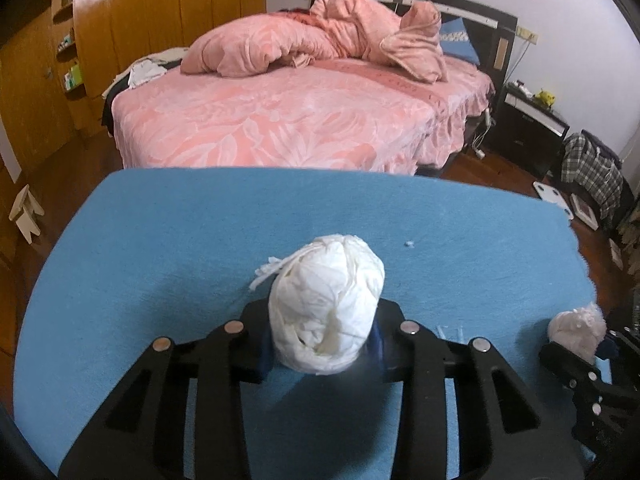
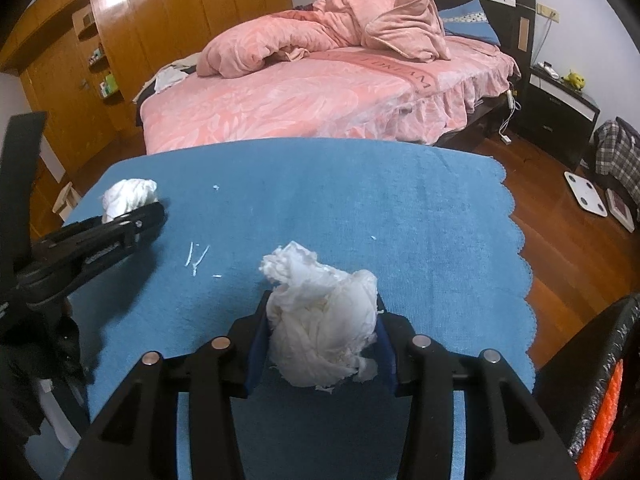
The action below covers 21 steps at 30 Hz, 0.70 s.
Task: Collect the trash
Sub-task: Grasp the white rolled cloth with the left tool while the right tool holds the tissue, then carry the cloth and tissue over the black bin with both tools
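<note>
My left gripper (image 1: 320, 344) is shut on a white crumpled tissue ball (image 1: 326, 304) and holds it over the blue table cloth (image 1: 160, 240). My right gripper (image 2: 320, 344) is shut on a second crumpled white tissue wad (image 2: 320, 320). In the left wrist view the right gripper (image 1: 576, 352) and its tissue (image 1: 576, 326) show at the right edge. In the right wrist view the left gripper (image 2: 132, 220) and its tissue ball (image 2: 126, 196) show at the left. A few small white paper scraps (image 2: 196, 258) lie on the cloth between the grippers.
A bed with pink cover (image 1: 280, 112) stands just beyond the table. A wooden wardrobe (image 1: 120, 20) is at the left. A black nightstand (image 2: 560, 108), a white scale (image 2: 586, 194) and plaid clothes (image 1: 592, 168) are at the right on the wooden floor. A dark bin-like object with orange (image 2: 600, 392) stands at the table's right.
</note>
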Motion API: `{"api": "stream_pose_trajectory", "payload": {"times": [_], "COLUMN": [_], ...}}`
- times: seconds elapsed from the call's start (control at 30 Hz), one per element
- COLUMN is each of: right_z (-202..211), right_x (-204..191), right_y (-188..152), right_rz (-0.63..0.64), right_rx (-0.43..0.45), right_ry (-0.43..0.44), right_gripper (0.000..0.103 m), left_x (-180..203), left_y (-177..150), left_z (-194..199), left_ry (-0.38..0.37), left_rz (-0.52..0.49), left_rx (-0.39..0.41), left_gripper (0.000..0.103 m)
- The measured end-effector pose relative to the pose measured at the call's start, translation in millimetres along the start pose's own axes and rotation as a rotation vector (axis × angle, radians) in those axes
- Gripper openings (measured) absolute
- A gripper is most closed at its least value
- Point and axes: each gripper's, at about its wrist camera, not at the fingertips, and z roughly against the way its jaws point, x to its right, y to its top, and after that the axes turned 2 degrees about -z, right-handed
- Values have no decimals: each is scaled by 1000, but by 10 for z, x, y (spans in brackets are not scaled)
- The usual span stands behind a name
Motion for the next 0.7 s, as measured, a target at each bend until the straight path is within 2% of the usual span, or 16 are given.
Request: {"api": "stream_pose_trajectory", "payload": {"times": [0.43,0.7], "right_z": [591,1034], "right_x": [74,117], "right_y": [122,-75], "right_rz": [-31,-28], "right_rx": [109,125], "right_ry": [45,66], "right_gripper": [46,46], "left_x": [178,280], "left_y": [-90,-371], "left_z": [787,1311], "left_ry": [-21,-37], "left_rz": [-12,-5], "left_rx": [101,132], "left_gripper": [35,36]}}
